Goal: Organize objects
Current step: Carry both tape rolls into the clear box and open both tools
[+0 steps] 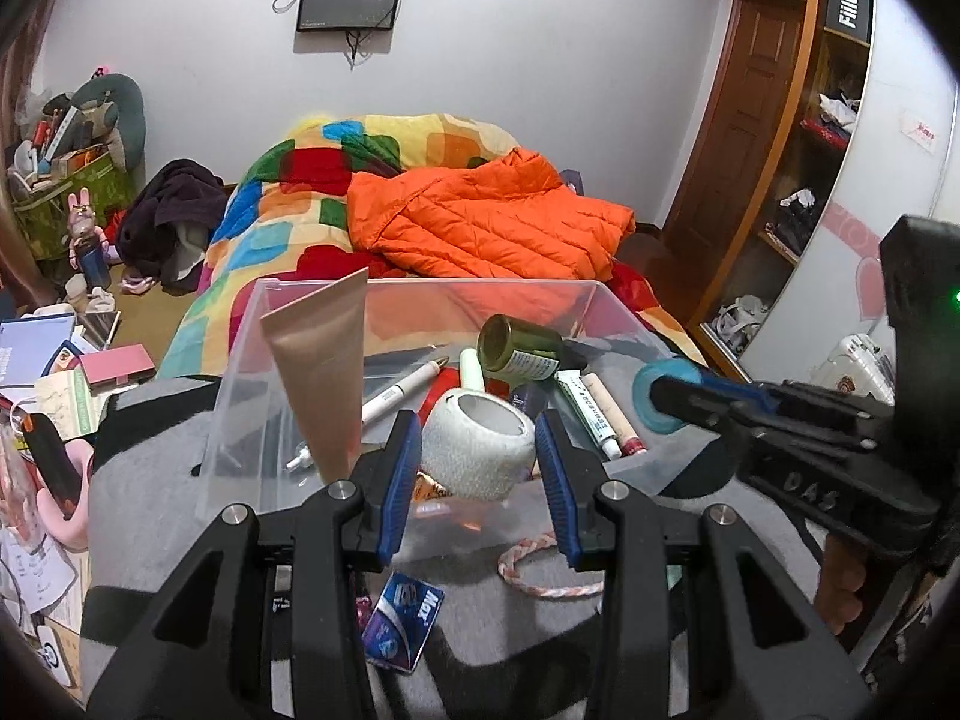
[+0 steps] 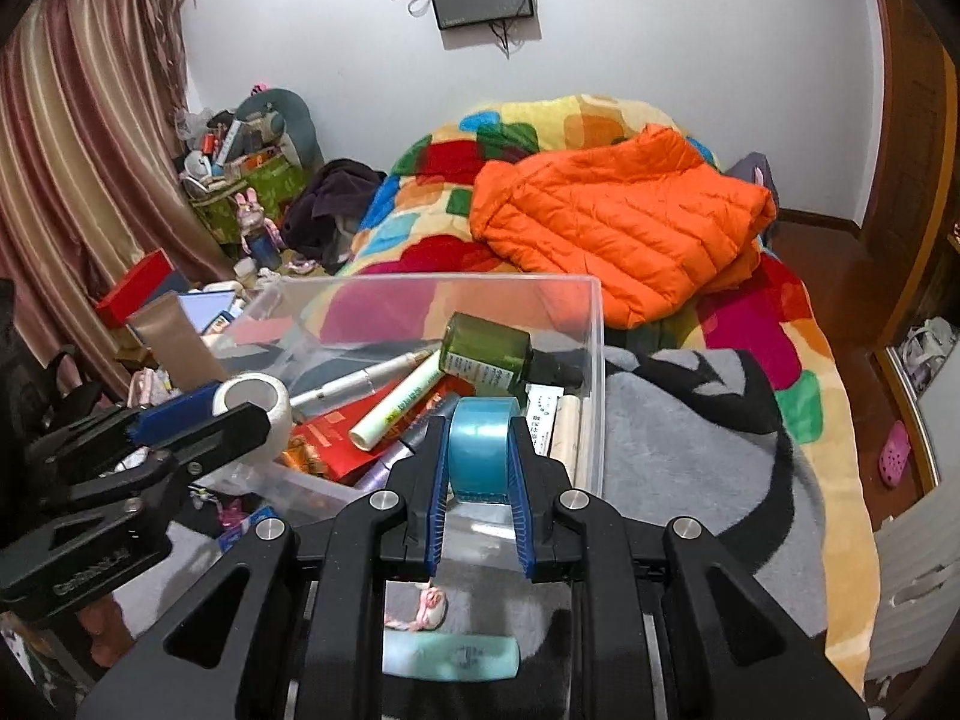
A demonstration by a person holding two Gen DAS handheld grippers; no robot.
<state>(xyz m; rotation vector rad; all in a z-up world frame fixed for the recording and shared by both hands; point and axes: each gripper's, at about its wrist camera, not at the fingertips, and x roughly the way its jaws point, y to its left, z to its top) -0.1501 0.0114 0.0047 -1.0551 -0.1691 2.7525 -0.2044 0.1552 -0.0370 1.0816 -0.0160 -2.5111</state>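
Note:
A clear plastic bin (image 1: 618,309) (image 2: 591,324) sits on a grey blanket on the bed and holds a green bottle (image 1: 519,351) (image 2: 486,354), pens, tubes and a tan tube (image 1: 324,372). My left gripper (image 1: 477,453) is shut on a white bandage roll (image 1: 477,441), held over the bin's near side; the roll also shows in the right wrist view (image 2: 258,405). My right gripper (image 2: 480,450) is shut on a blue tape roll (image 2: 483,447), held over the bin's near right part; it shows in the left wrist view (image 1: 660,396).
A pink-white cord (image 1: 534,570) and a blue "Max" packet (image 1: 402,615) lie on the grey blanket (image 2: 690,450) in front of the bin. A pale green item (image 2: 450,657) lies below my right gripper. An orange jacket (image 1: 486,222) lies behind the bin. Clutter fills the left floor (image 1: 54,372).

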